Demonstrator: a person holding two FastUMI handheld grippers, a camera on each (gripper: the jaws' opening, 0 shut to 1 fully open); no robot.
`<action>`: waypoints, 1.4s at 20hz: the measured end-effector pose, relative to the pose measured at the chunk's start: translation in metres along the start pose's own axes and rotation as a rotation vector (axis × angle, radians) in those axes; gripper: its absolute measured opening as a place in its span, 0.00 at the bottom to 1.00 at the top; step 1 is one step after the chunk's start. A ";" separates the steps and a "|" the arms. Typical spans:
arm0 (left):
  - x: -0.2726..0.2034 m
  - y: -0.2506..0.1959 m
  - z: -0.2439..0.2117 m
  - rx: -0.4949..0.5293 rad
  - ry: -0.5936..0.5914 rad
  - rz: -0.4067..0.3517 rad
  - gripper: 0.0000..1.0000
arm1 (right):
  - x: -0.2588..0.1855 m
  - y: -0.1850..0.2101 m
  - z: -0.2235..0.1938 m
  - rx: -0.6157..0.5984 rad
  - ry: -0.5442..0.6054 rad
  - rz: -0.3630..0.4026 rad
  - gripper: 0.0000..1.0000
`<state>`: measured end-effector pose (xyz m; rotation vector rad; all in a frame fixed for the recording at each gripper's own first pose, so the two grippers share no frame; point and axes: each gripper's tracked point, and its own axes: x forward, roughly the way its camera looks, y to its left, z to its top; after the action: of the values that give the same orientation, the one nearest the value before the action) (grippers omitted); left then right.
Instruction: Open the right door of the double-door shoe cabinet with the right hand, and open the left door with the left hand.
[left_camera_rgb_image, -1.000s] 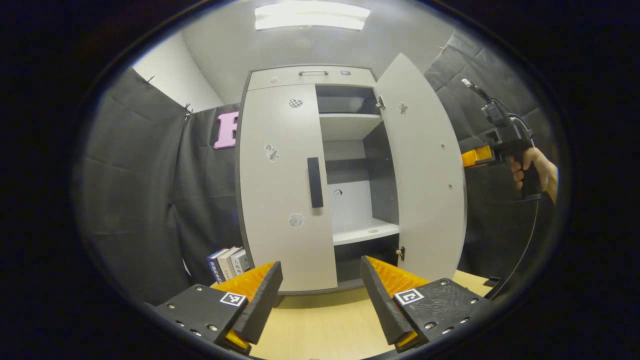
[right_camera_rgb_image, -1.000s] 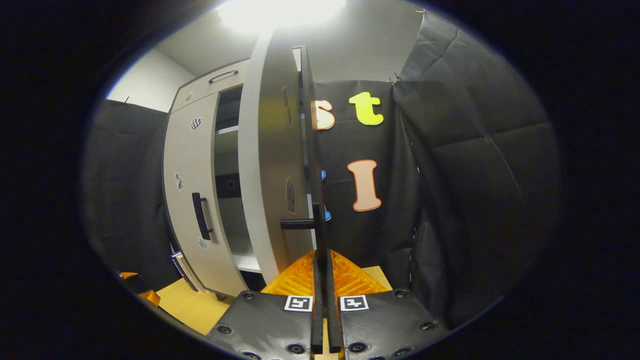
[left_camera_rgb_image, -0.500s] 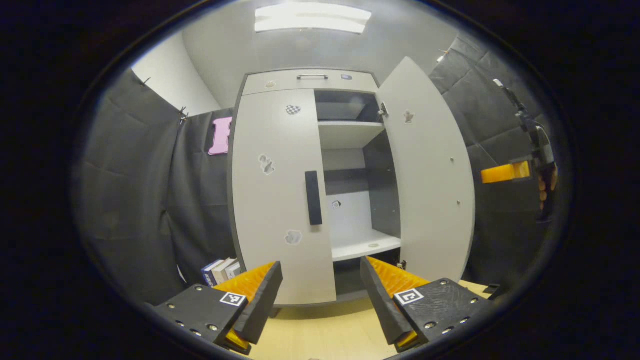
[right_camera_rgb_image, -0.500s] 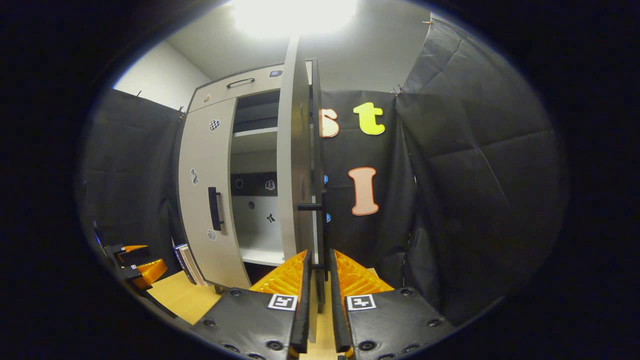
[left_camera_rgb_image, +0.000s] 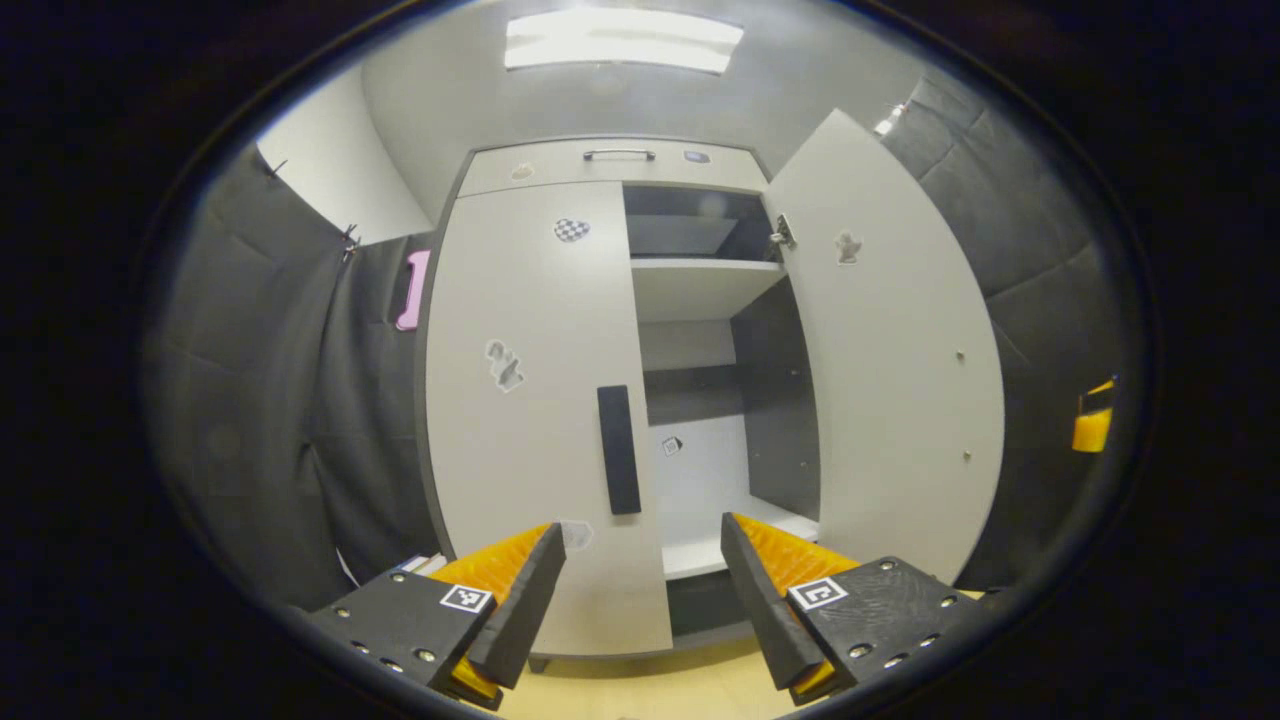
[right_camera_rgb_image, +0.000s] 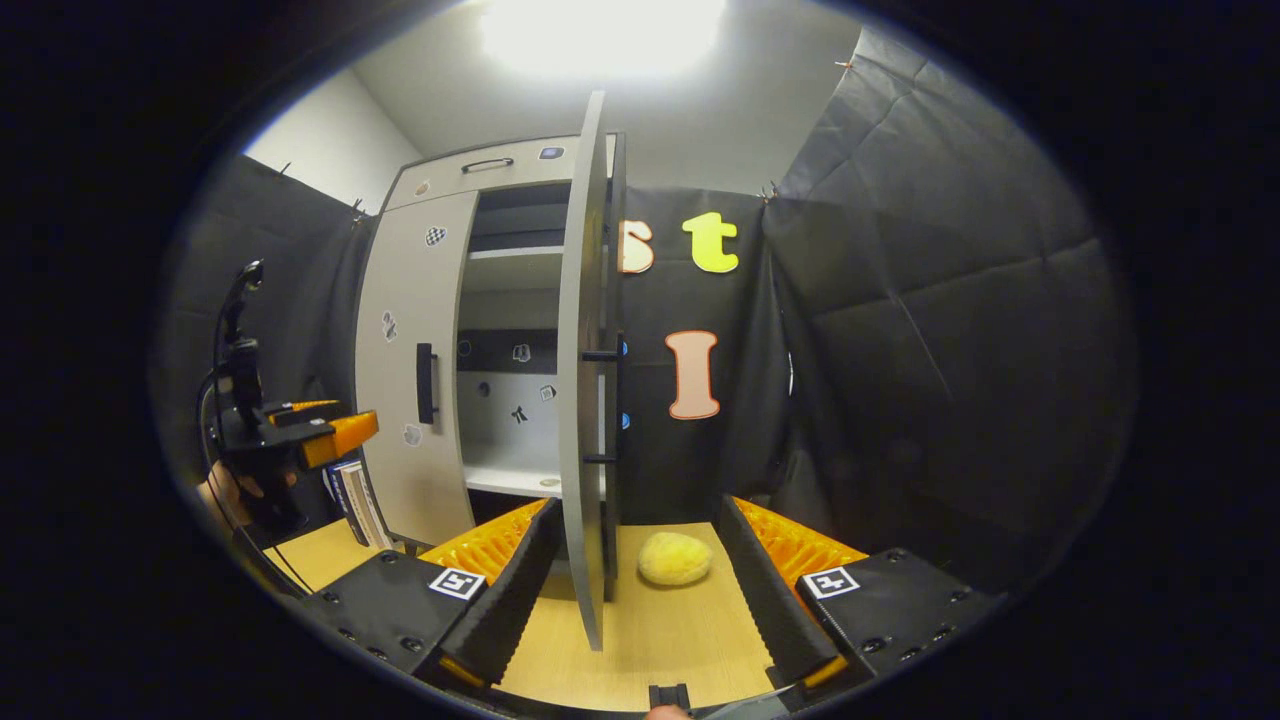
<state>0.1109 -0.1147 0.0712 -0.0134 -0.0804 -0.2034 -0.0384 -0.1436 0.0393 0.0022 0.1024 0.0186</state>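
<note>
The pale shoe cabinet fills the left gripper view. Its left door (left_camera_rgb_image: 520, 400) is closed, with a black vertical handle (left_camera_rgb_image: 619, 450) near its inner edge. The right door (left_camera_rgb_image: 900, 380) is swung wide, baring the shelves (left_camera_rgb_image: 700, 285). My left gripper (left_camera_rgb_image: 640, 590) is open, just below and in front of that handle. In the right gripper view the right door (right_camera_rgb_image: 583, 350) stands edge-on with its black handle (right_camera_rgb_image: 612, 400) on the far face. My right gripper (right_camera_rgb_image: 635, 590) is open around the door's lower edge, touching nothing. The left gripper (right_camera_rgb_image: 345, 425) hovers before the closed left door (right_camera_rgb_image: 410, 370).
A yellow round lump (right_camera_rgb_image: 674, 558) lies on the wooden tabletop (right_camera_rgb_image: 660, 640) behind the open door. Books (right_camera_rgb_image: 350, 495) lean beside the cabinet's left foot. A hand (right_camera_rgb_image: 225, 495) holds the left gripper. Black cloth walls close in on both sides.
My right gripper has let go of the right door's handle, opened wide and drawn back. My left gripper has moved closer to the left door's handle.
</note>
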 end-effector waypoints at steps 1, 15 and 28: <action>0.010 -0.001 0.004 -0.002 -0.007 0.001 0.92 | -0.003 -0.005 -0.006 -0.001 0.012 -0.015 1.00; 0.131 0.029 0.005 -0.002 0.028 0.071 0.92 | -0.021 -0.049 -0.045 0.125 0.107 -0.149 0.98; 0.173 0.039 -0.015 -0.030 0.067 0.103 0.67 | -0.022 -0.064 -0.052 0.167 0.141 -0.185 0.97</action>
<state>0.2888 -0.1121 0.0706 -0.0403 -0.0096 -0.1023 -0.0642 -0.2080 -0.0109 0.1583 0.2448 -0.1749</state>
